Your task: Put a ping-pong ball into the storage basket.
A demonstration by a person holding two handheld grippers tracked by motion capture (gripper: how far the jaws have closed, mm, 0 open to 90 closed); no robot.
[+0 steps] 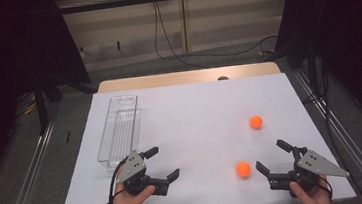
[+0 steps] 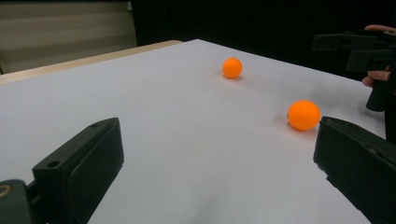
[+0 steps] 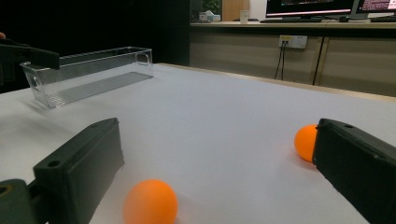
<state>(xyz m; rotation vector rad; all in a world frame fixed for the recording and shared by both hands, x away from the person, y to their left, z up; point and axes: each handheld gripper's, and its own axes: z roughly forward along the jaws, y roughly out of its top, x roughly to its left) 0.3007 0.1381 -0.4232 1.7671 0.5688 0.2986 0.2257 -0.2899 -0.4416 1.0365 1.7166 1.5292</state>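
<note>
Evidently the near orange ball [image 1: 243, 169], judged light, smooth and prone to rolling, lies on the white worktop [image 1: 195, 115] just beside the right gripper [image 1: 271, 159]. Its fingers are spread, as are the left gripper's [image 1: 163, 162]; the ball is best pinched across its middle.

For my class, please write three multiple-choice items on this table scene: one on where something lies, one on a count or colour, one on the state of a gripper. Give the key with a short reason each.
1. Where does the clear plastic tray lie?
A. at the left of the white table top
B. at the right edge
C. between the two balls

2. How many orange balls are on the table?
A. one
B. two
C. four

3. How does the right gripper stand?
A. shut on a ball
B. open, holding nothing
C. inside the tray

Key:
1 A: the high view shows the tray just ahead of the left gripper.
2 B: a near ball and a far ball lie on the table.
3 B: its fingers stand wide apart, the near ball lying free on the table in front of them.
</note>
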